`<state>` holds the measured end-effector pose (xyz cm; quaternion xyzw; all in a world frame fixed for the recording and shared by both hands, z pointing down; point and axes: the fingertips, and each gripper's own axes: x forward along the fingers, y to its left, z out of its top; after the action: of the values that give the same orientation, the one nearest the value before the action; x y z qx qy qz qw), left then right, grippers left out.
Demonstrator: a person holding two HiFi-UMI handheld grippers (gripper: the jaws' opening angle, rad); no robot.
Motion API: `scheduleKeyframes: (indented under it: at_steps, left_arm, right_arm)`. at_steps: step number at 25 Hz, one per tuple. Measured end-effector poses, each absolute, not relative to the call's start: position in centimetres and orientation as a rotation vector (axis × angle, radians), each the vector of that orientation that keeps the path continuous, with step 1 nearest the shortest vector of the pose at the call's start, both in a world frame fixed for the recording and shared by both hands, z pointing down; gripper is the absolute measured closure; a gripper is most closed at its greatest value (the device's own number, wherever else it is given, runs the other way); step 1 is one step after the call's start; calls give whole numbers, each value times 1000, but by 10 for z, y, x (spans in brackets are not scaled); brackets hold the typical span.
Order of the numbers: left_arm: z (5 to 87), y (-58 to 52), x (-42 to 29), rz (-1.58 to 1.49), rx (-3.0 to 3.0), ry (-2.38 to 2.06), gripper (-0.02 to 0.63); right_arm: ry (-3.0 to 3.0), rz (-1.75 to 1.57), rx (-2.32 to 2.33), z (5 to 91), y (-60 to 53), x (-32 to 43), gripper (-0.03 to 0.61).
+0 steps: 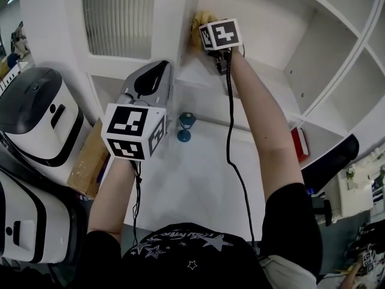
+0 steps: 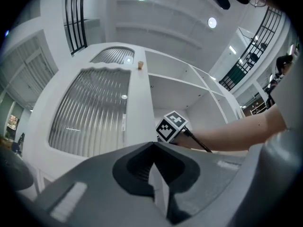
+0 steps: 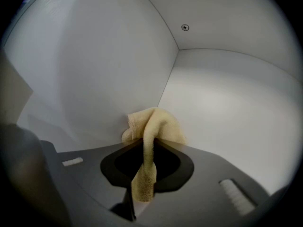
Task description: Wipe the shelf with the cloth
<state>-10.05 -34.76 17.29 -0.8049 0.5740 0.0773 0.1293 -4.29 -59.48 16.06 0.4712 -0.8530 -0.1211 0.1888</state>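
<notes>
Cloth (image 3: 154, 124): yellow towelling; judged soft, light and limp, likely to bunch rather than slide; best taken by a gathered fold, leaving a wad free beyond the tips; lies against the left side wall of the shelf (image 3: 232, 103), near its back corner. Right claw (image 3: 146, 150): clamped on a fold of the cloth, tail hanging back between the jaws. Left claw (image 2: 154, 145): closed, empty, away from the shelf, touching nothing.

Arm outstretched, the right tongs (image 3: 144, 144) pinch the cloth (image 3: 160, 126); the left tongs (image 2: 154, 146) hang back, seemingly closed.
</notes>
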Motion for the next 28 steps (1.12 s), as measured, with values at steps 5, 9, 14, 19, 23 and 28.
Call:
scheduleKeyframes:
  at_steps: [5,9,14,19,23,28]
  left_arm:
    - [176,-350,-97,217,-2352,1659,614]
    - [179,-352,-89,205,-2371,1640,614]
    - [180,-351,-79,206,-2393,1612,614]
    - [180,-349,-66,212,-2417,1575,614]
    - [182,-351,-49,204,-2449,1532,614]
    - [182,-349,-28,203,-2483,1474,614]
  right_arm:
    - [-2384,-350,1331,162,-595,-38,503]
    - [-2359,-344,1353,163,-597,-23,502]
    - [-2321,-330,1416,163,-596,6,502]
    - [-2272,-320,1504,159,-594,46,502]
    - [-2221,-282,1609,157,-594,90,502]
    - [-2121,-245,1781,154,-588,153,502]
